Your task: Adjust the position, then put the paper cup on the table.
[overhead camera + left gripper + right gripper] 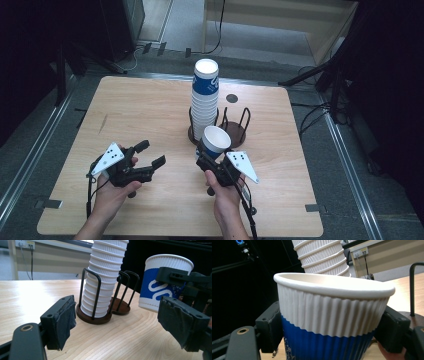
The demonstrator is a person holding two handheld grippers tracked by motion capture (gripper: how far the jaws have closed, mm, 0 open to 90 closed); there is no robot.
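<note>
At centre frame, a paper cup [216,141] is clamped by the right gripper [212,161] beside the stack [204,100], left gripper [150,155] held apart and empty, and crushing is risked if squeezed harder.

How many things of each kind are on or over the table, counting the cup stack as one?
Stack of nested paper cups: 1
Single paper cup, clamped in the right gripper: 1
Black wire cup holders on round bases: 2
Handheld grippers, the left gripper with nothing between its jaws: 2
Total: 6
</note>
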